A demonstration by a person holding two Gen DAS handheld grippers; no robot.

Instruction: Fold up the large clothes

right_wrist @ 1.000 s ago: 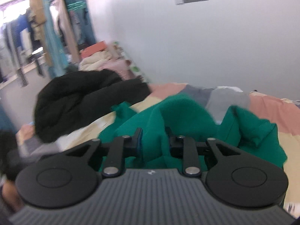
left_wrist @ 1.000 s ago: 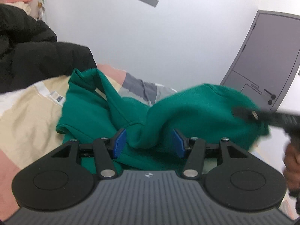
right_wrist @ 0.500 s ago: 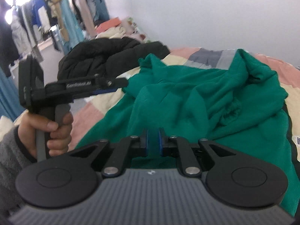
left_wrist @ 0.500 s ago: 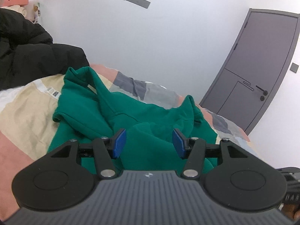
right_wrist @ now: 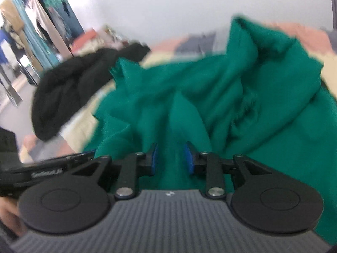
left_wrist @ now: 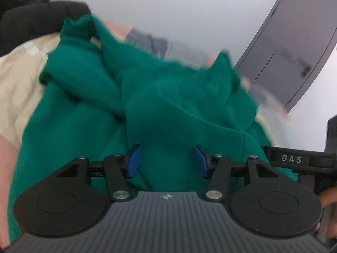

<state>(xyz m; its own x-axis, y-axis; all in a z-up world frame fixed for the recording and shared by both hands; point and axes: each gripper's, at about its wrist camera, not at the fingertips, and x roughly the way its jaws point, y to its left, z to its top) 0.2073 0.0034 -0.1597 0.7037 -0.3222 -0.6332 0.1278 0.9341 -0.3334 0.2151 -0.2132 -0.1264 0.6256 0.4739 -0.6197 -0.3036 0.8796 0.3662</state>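
Observation:
A green sweatshirt (left_wrist: 168, 97) lies crumpled on a bed with a patchwork cover (left_wrist: 19, 78). It also shows in the right wrist view (right_wrist: 242, 97). My left gripper (left_wrist: 167, 161) is open, its blue pads (left_wrist: 132, 161) wide apart over the green cloth. My right gripper (right_wrist: 170, 158) is partly open, with a ridge of green cloth running up between its blue pads (right_wrist: 188, 157). The right gripper's body (left_wrist: 299, 160) shows at the right edge of the left wrist view. The left one (right_wrist: 42, 171) shows at the left of the right wrist view.
A black padded jacket (right_wrist: 69, 92) lies on the bed to the left of the sweatshirt, also in the left wrist view (left_wrist: 31, 14). A grey door (left_wrist: 294, 48) is at the right. Hanging clothes (right_wrist: 31, 33) line the far left. A white wall is behind the bed.
The right gripper was shut half a second ago and its jaws have since opened partway. Both views have moved in closer to the sweatshirt and are blurred by motion.

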